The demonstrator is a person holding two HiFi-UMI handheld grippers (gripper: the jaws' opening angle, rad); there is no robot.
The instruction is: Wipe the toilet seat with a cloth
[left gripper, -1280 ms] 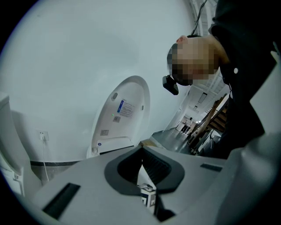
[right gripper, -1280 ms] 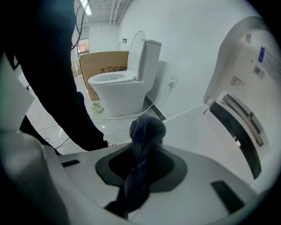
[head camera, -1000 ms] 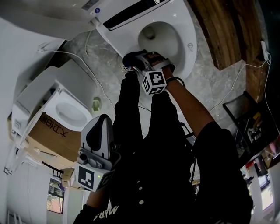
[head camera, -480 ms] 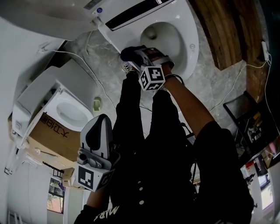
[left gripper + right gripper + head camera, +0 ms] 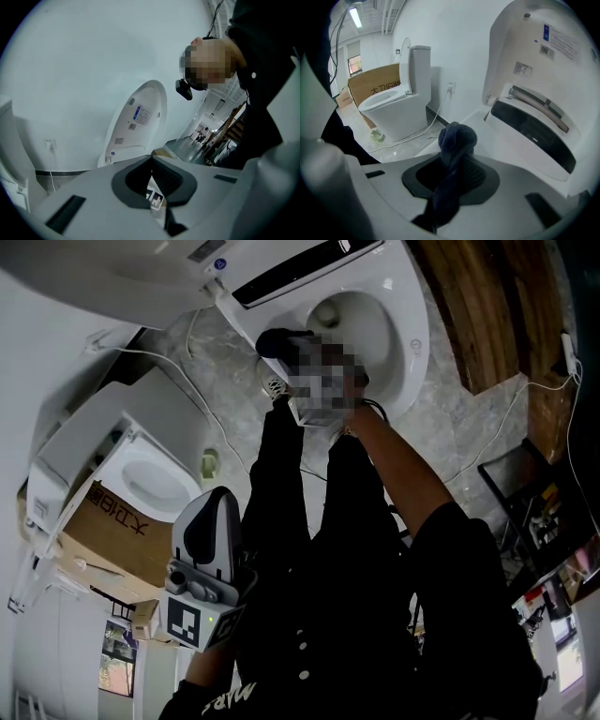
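A dark blue cloth (image 5: 457, 140) is clamped between the jaws of the right gripper (image 5: 454, 161). Its bunched end sticks out past the jaw tips and its tail hangs down behind them. In the head view the cloth sits at the left edge of the white toilet seat (image 5: 411, 320), close to the hinge end and just beside the open bowl (image 5: 349, 322). Whether the cloth actually touches the seat cannot be told. The person's right arm (image 5: 398, 474), bare below a black sleeve, reaches forward to the toilet.

Behind the seat runs a black strip (image 5: 534, 126) across the toilet's rear unit. Above it stands the raised lid (image 5: 543, 61), with small labels on its inner face.

The left gripper (image 5: 151, 164) is held low and back, near the person's body and well apart from the toilet. Its jaws are together with nothing between them; only a thin slit shows below where they meet. Its marker cube (image 5: 192, 622) faces the head camera.

To the left stands a second toilet (image 5: 396, 105) with its lid up, in front of a brown cardboard box (image 5: 375, 86). A white cable (image 5: 178, 381) runs across the grey marble floor (image 5: 469, 423) between the two toilets, and a small pale object (image 5: 206, 463) lies on the floor near the second toilet. A strip of dark wood (image 5: 478, 306) borders the marble on the right.
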